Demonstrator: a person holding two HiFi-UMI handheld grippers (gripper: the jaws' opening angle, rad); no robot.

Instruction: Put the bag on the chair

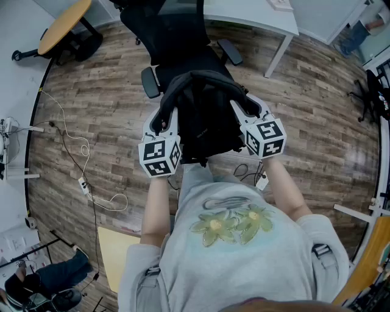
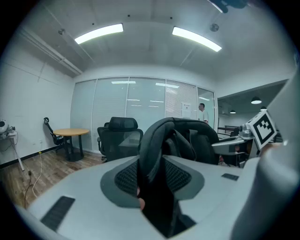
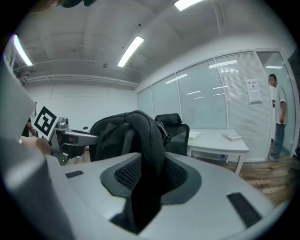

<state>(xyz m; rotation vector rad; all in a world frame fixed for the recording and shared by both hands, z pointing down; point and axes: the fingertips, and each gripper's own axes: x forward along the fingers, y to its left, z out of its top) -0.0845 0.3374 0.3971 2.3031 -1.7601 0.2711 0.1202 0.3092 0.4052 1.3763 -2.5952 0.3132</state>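
Note:
A black backpack (image 1: pixel 204 122) hangs in the air between both grippers, just in front of a black office chair (image 1: pixel 177 36). My left gripper (image 1: pixel 163 125) is shut on one padded shoulder strap (image 2: pixel 152 154), which runs between its pads. My right gripper (image 1: pixel 247 116) is shut on the other strap (image 3: pixel 147 154) the same way. In the left gripper view the bag's body (image 2: pixel 197 140) bulges behind the strap, and the chair (image 2: pixel 119 136) stands beyond it. In the right gripper view the chair's headrest (image 3: pixel 171 122) shows just behind the bag (image 3: pixel 112 133).
A white desk (image 1: pixel 256 18) stands right of the chair, and a round wooden table (image 1: pixel 64 24) at far left. Cables (image 1: pixel 79 158) and a power strip lie on the wood floor to the left. A person (image 3: pixel 277 117) stands at the glass wall.

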